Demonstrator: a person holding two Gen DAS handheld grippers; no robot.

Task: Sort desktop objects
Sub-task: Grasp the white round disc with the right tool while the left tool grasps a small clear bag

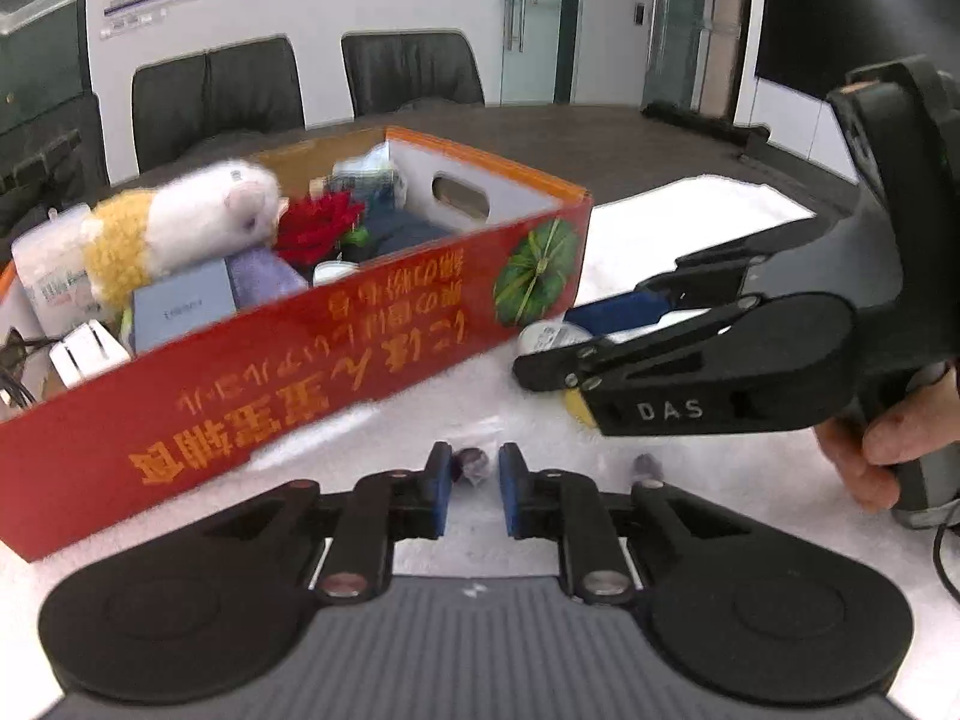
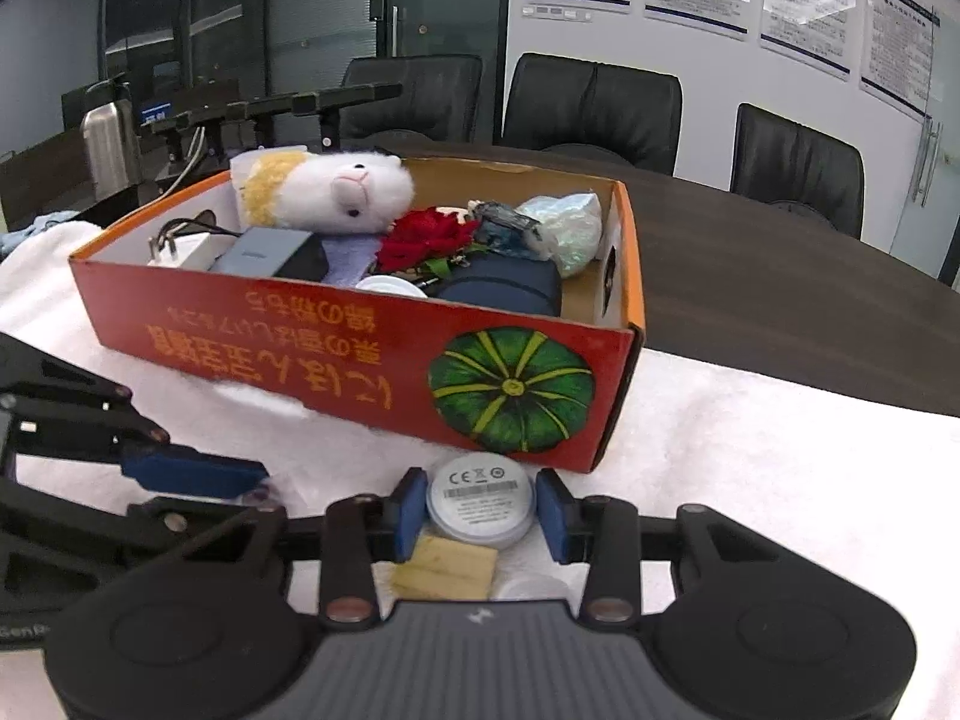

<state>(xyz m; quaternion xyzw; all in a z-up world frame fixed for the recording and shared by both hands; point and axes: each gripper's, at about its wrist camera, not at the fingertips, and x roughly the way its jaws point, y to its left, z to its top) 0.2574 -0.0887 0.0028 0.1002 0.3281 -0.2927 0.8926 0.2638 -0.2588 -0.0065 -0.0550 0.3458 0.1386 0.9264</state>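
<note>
Low centre of the right view, the right gripper (image 2: pixel 480 513) pinches the round white plastic puck (image 2: pixel 479 504); the left gripper (image 1: pixel 474 483) brackets a small dark wrapped piece (image 1: pixel 471 462), contact unclear. Lift both straight, clearing the red cardboard box (image 2: pixel 372 354) wall.

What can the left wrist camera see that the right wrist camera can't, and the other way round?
Only the left view shows the person's hand and the small dark wrapped thing between the left gripper's pads. Only the right view shows the metal bottle and the printed face of the round white disc between the right gripper's pads. Both show the red box and plush toy.
</note>
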